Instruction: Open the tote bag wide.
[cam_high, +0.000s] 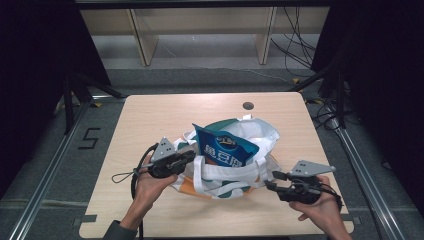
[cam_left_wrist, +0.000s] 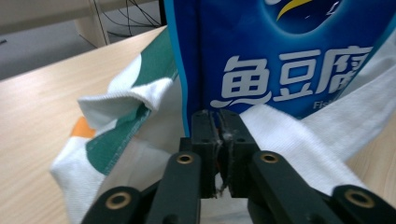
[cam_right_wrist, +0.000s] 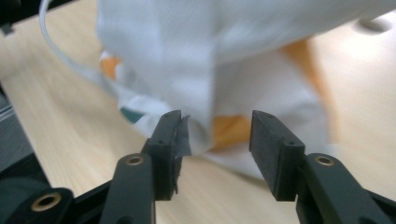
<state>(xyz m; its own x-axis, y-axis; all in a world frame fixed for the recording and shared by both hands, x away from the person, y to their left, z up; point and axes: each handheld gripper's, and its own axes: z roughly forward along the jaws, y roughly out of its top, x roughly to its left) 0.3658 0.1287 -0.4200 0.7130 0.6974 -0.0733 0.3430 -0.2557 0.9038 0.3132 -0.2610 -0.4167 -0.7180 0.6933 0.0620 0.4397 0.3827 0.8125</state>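
On the counter (cam_high: 150, 120), the left tool (cam_left_wrist: 219, 116) is clamped shut just beside a blue packet (cam_left_wrist: 280, 51) printed "鱼豆腐", standing in a white tote bag (cam_high: 250, 172). The right tool (cam_right_wrist: 215, 135) gapes open, fabric edge between, unpinched.

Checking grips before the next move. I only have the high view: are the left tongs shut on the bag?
Observer: In the left gripper view the left tongs stand shut, with the tips up against the blue pouch and a white strap. I cannot tell whether any cloth is pinched.
Operator: And the right?
Observer: In the right gripper view the right tongs stand open. A fold of the bag reaches into the gap, but nothing is clamped.
Operator: Is the pouch print readable?
Observer: Yes. There are large white Chinese characters on the blue front, with a yellow streak above them.
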